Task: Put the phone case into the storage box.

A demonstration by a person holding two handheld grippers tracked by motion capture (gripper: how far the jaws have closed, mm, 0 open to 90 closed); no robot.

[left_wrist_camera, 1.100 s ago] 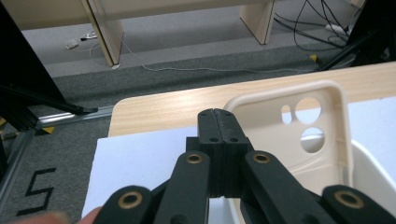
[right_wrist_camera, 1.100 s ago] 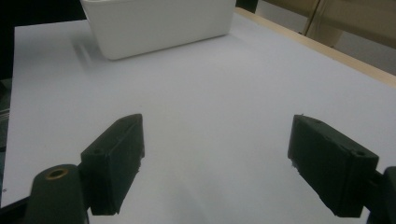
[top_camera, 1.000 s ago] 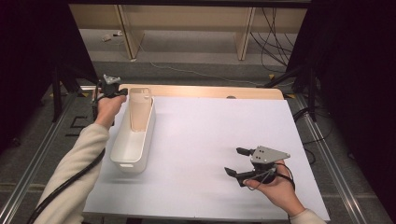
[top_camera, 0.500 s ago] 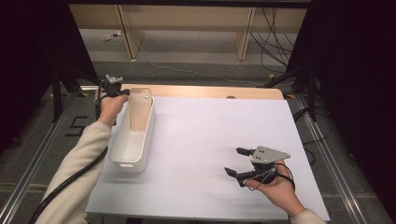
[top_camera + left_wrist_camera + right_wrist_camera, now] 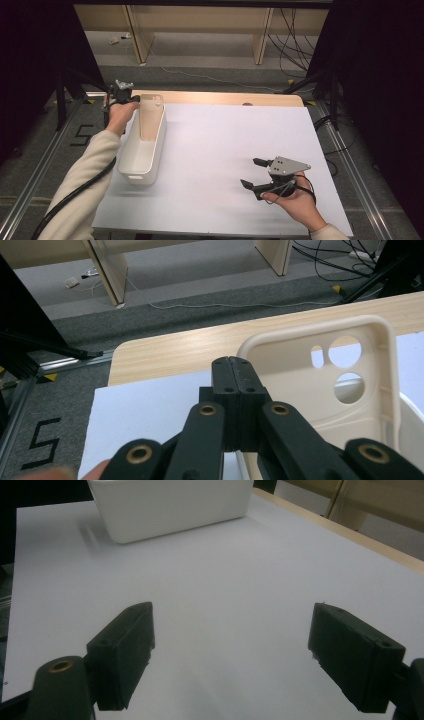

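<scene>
Left tool (image 5: pixel 234 371), jaws closed and empty, beside white bin (image 5: pixel 142 150) at table's (image 5: pixel 225 150) far-left corner; right tool (image 5: pixel 235 655) open near right edge.

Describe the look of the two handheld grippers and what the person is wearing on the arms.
Both the left gripper and right gripper have black jaws on black links with brass-coloured pivots. The right carries a grey three-cornered plate. A black cable trails from the left. The sleeves are cream.

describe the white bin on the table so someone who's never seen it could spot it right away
Start at the white sheet covering the table, then go to its left edge. The long, narrow white bin lies there, its far end by the left gripper; that end wall has round holes.
</scene>
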